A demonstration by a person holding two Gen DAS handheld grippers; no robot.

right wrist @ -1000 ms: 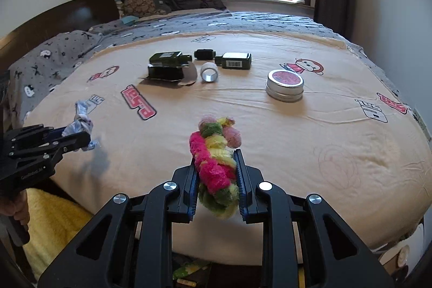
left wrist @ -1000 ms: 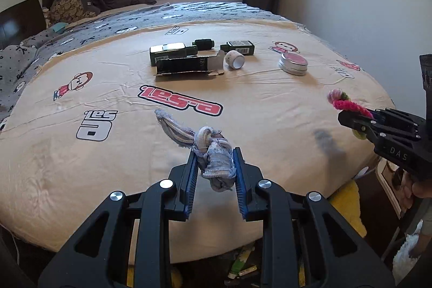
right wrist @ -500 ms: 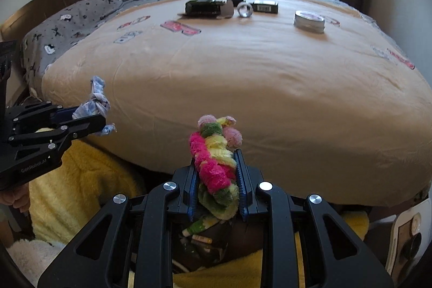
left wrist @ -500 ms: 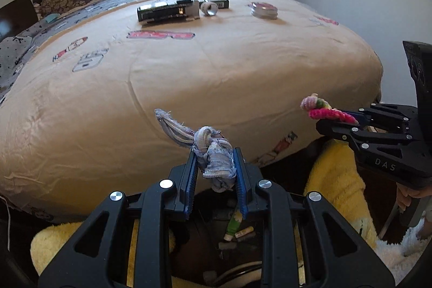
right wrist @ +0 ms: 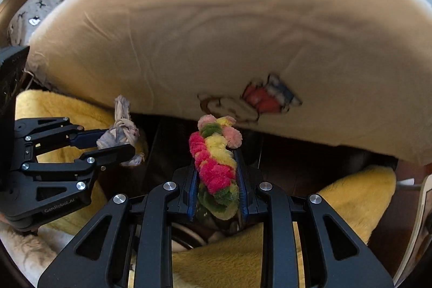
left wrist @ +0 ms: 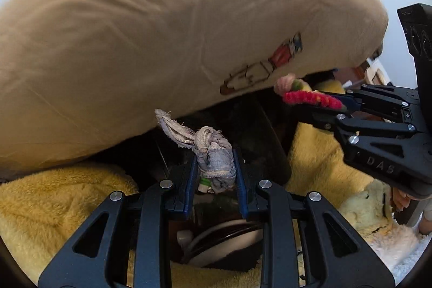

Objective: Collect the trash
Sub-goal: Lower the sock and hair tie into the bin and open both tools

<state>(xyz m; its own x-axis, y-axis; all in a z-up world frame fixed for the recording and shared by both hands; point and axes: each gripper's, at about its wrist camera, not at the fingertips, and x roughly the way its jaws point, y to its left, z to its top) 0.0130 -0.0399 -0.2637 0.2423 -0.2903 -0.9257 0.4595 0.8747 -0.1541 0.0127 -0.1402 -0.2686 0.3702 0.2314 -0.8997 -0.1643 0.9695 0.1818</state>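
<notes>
My left gripper (left wrist: pixel 216 166) is shut on a knotted grey-white rag (left wrist: pixel 213 155), whose frayed end sticks up to the left. My right gripper (right wrist: pixel 217 174) is shut on a fuzzy pink, yellow and green chenille strip (right wrist: pixel 214 161). Both point steeply down past the foot of the bed. Beneath the left jaws sits a dark bin with a white rim (left wrist: pixel 229 239) and some litter inside; the same bin (right wrist: pixel 186 236) shows partly under the right jaws. Each gripper appears in the other's view: right gripper (left wrist: pixel 318 101), left gripper (right wrist: pixel 118 145).
The beige sheet of the bed (left wrist: pixel 162 31) bulges over the upper half of both views. Yellow fleece (left wrist: pixel 54 207) lies on both sides of the bin. A dark bed frame (right wrist: pixel 297 161) runs under the mattress. A hand (left wrist: pixel 402 199) grips the right tool.
Both grippers have dropped from above the bed top to below its edge and tipped downward, still gripping the rag and the chenille strip. The items on the bed have left view; the bin has appeared.
</notes>
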